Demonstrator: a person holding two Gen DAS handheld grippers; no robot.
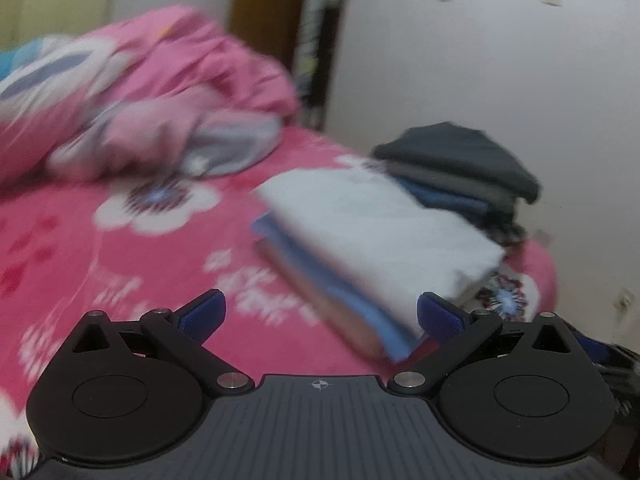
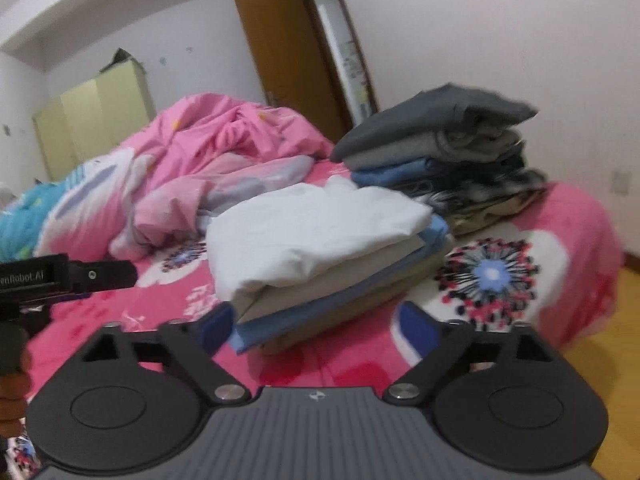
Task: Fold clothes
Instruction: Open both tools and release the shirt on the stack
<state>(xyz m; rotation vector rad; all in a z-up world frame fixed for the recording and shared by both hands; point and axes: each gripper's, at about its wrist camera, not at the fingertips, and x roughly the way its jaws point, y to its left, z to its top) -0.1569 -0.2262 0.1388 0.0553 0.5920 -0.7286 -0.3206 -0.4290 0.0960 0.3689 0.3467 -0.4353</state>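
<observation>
A folded white garment [image 2: 312,228] lies on top of a low stack of folded blue and beige clothes [image 2: 340,304] on the pink flowered bed [image 2: 120,308]. It also shows in the left wrist view [image 1: 380,224]. Behind it stands a taller pile of folded dark grey and blue clothes [image 2: 436,136], also seen in the left wrist view [image 1: 460,160]. My left gripper [image 1: 320,314] is open and empty, just short of the low stack. My right gripper [image 2: 316,326] is open and empty at the stack's near edge. The left gripper's body [image 2: 60,276] shows at the left.
A crumpled pink quilt [image 2: 224,140] and loose pink and grey garments [image 2: 180,208] lie at the bed's far left. A brown door [image 2: 288,56] and white wall are behind. A green wardrobe [image 2: 92,116] stands far left. Wooden floor [image 2: 600,380] lies past the bed's right edge.
</observation>
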